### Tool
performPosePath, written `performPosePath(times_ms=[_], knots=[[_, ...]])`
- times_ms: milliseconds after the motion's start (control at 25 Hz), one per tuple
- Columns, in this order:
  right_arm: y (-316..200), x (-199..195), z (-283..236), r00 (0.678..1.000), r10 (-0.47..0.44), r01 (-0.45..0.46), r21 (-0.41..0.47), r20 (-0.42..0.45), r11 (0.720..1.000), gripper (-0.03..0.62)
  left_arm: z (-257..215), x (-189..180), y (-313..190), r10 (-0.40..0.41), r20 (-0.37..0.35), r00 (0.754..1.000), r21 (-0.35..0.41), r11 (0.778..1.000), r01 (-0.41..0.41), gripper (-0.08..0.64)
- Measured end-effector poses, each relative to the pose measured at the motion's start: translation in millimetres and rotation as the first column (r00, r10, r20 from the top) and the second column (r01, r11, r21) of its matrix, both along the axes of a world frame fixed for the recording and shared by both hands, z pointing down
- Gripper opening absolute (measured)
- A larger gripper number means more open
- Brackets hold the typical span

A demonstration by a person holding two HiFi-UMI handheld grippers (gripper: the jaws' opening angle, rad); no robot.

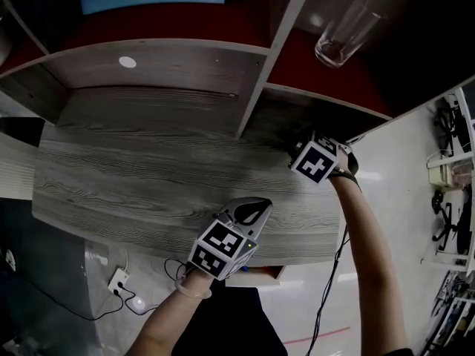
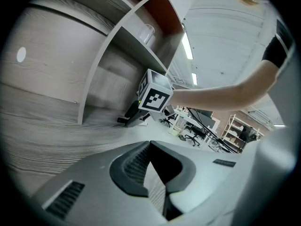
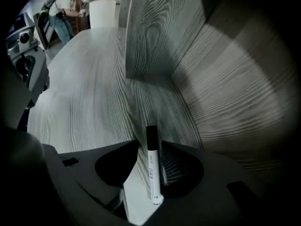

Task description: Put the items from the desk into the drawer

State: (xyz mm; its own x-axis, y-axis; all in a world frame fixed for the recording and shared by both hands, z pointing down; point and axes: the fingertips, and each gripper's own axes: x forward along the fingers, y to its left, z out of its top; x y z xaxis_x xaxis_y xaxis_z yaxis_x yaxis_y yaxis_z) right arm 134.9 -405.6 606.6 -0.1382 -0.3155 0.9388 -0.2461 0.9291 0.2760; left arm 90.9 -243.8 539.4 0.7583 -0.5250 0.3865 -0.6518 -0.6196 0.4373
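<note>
**Marker pen** (image 3: 151, 166), white barrel with a black cap, is lying flat on the surface (image 1: 148, 176). It is in the shaded back corner under the shelf unit, near the upright divider (image 3: 146, 36).

**Right gripper** (image 3: 150, 147) is pointing steeply down over the pen. Its fingers (image 3: 181, 166) are standing spread with the barrel between them. The barrel is lying against one pad and a gap is showing on the other side, so it is not gripped.

**Step in hand (judgement):** picking up an item; the grasp is lined up but not made. The next move is calling for closing squarely on the barrel, lifting clear of the corner, then carrying the pen to the drawer.

**Left gripper** (image 2: 149, 144) is hovering over the near edge of the surface, well apart from the pen. Its fingers are pressed together with nothing between them.

**Drawer:** a pale wooden edge (image 1: 260, 274) is showing under the near rim, below the left gripper. I cannot tell whether this is the drawer, or whether it is open. If it is shut, someone is going to have to open it first.

**Around:** a drinking glass (image 1: 343, 32) is standing on the shelf above the right gripper.

**In the way:**
- The shelf board overhead and the divider beside the pen are crowding the lift path.
- The round barrel may be rolling off under one-sided contact.
</note>
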Motion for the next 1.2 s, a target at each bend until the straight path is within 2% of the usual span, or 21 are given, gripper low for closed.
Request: performPosePath(times_ms=[120,360,520,560,720,960,1200], knots=[[-6.0,0.1,1.4,0.996,-0.032,0.030,-0.019,-0.078,0.999,0.150,-0.1,-3.9,-2.1,-0.008,-0.009,1.000,-0.006,1.000,0.008,0.003],[-6.4,-2.8,8.9,0.984,-0.090,0.064,-0.168,-0.156,0.984,0.146,1.7,-9.9,-5.3,-0.012,-0.016,1.000,-0.013,1.000,0.011,0.003],[7.3,1.5,15.7,0.985,-0.082,0.030,-0.322,-0.151,0.946,0.055,3.6,-13.4,-7.1,-0.022,-0.021,1.000,-0.021,1.000,0.022,0.003],[8.0,1.7,16.2,0.988,-0.069,0.018,-0.338,-0.141,0.941,0.055,4.6,-13.9,-6.8,-0.022,-0.019,1.000,-0.023,0.999,0.022,0.003],[7.5,2.5,15.6,0.994,0.007,-0.044,-0.345,-0.108,0.938,0.063,3.7,-15.2,-4.9,-0.026,-0.023,0.999,-0.028,0.999,0.026,0.003],[8.8,5.6,13.3,0.994,0.065,-0.086,-0.262,-0.087,0.961,0.063,2.0,-14.8,2.7,-0.022,-0.022,1.000,-0.026,0.999,0.021,0.003],[27.8,9.0,7.8,0.991,0.133,-0.136,-0.288,-0.029,0.948,0.063,2.9,-17.5,18.5,-0.025,-0.007,1.000,-0.035,0.999,0.025,0.003]])
